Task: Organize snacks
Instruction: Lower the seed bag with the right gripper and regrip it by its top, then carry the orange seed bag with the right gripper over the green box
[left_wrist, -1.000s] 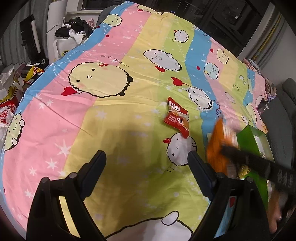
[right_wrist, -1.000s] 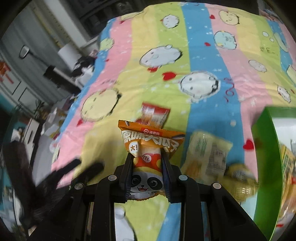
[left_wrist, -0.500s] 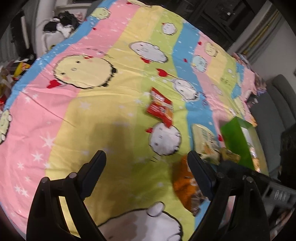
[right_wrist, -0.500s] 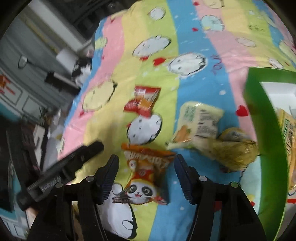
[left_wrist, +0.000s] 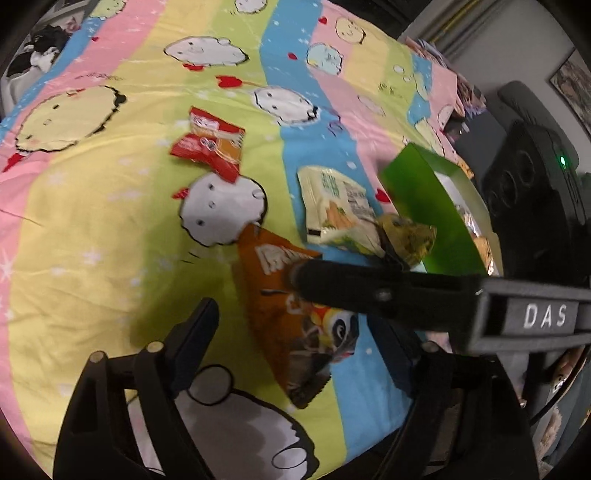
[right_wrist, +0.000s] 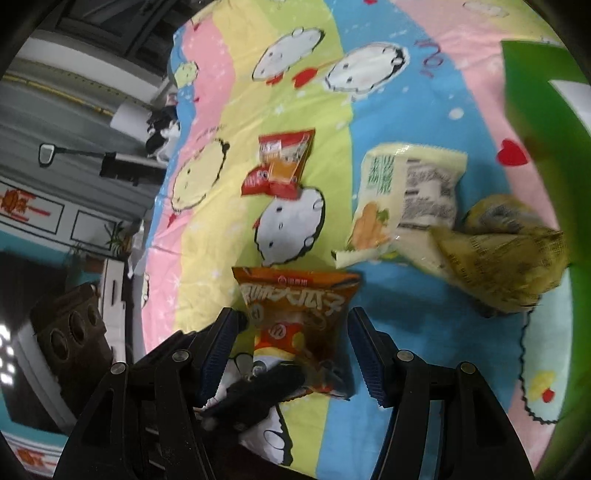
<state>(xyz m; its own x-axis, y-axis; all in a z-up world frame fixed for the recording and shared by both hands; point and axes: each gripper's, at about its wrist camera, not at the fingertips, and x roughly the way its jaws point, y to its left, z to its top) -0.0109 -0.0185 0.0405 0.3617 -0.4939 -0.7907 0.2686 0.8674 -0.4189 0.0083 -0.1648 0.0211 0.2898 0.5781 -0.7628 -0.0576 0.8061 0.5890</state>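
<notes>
Snacks lie on a soft, striped cartoon bedsheet (left_wrist: 92, 229). Leftmost, a red packet (left_wrist: 210, 147), crinkly foil. Next, toward the sheet's near edge, the orange panda packet (left_wrist: 295, 325) lies flat: light, puffy, slippery film, best pinched at a crimped end seam. The left gripper (left_wrist: 306, 343), jaws just narrowing, straddles it without pressing; the right gripper (right_wrist: 291, 347) stands open around it. Rightward sit a pale packet (left_wrist: 332, 199), a yellow-green wrapper (left_wrist: 410, 236) and a stiff green box (left_wrist: 424, 206).

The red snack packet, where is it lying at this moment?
In both wrist views the red snack packet lies on the bedsheet, at the top of the white cartoon face, left of the pale yellow packet.
</notes>
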